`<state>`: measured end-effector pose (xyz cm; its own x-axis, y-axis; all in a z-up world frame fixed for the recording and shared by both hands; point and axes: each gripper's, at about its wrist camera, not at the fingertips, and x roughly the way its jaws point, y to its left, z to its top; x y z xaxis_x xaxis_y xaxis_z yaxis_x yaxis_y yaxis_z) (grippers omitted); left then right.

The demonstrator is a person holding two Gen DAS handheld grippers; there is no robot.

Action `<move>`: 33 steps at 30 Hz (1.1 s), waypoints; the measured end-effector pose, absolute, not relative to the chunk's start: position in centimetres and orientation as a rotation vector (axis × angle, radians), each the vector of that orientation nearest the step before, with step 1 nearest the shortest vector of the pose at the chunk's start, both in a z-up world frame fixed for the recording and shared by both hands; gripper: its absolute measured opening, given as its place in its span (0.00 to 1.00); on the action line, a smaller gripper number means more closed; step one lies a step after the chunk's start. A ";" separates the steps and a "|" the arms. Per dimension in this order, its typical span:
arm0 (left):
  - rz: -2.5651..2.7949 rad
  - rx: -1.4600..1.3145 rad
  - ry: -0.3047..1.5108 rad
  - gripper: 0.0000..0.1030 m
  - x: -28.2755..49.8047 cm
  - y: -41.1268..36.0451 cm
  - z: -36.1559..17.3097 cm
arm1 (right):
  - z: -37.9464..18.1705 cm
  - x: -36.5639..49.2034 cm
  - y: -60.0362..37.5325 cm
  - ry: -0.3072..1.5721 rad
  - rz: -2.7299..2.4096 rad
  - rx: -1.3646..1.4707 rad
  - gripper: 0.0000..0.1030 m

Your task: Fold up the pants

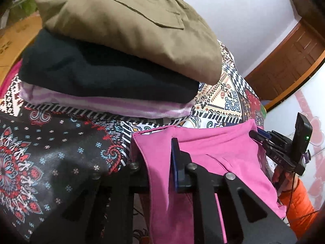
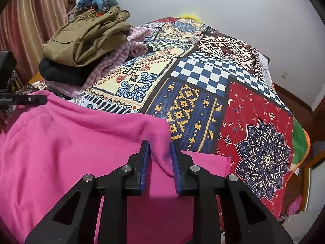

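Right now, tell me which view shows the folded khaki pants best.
The left wrist view: the khaki pants fill the upper frame, pocket flap clear, atop the stack. The right wrist view shows them smaller, far left, from the side.

ahead and left of the gripper, a stack of folded clothes (image 1: 113, 61) rests on the patterned bedspread (image 2: 203, 85); a striped curtain (image 2: 34, 20) hangs farther left.

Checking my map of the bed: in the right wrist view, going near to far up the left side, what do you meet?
Pink pants → black folded garment → khaki pants on top of the pile → striped curtain.
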<state>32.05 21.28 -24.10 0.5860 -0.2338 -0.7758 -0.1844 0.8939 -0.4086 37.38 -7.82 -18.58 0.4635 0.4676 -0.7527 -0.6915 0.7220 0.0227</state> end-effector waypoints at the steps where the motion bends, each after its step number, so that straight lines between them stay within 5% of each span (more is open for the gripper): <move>1: -0.019 -0.482 0.950 0.14 32.0 21.3 -24.0 | -18.4 37.3 -7.8 0.812 0.719 -0.309 0.19; 14: -0.008 -0.416 0.969 0.14 31.9 21.0 -24.4 | -15.9 36.6 -7.7 0.828 0.832 -0.177 0.24; 25: -0.006 -0.449 0.950 0.16 31.7 22.0 -23.9 | -19.6 35.4 -4.7 0.965 0.887 -0.359 0.26; 33: 0.068 -0.365 0.932 0.46 29.0 24.7 -20.9 | -16.6 36.2 -7.9 0.936 0.901 -0.267 0.26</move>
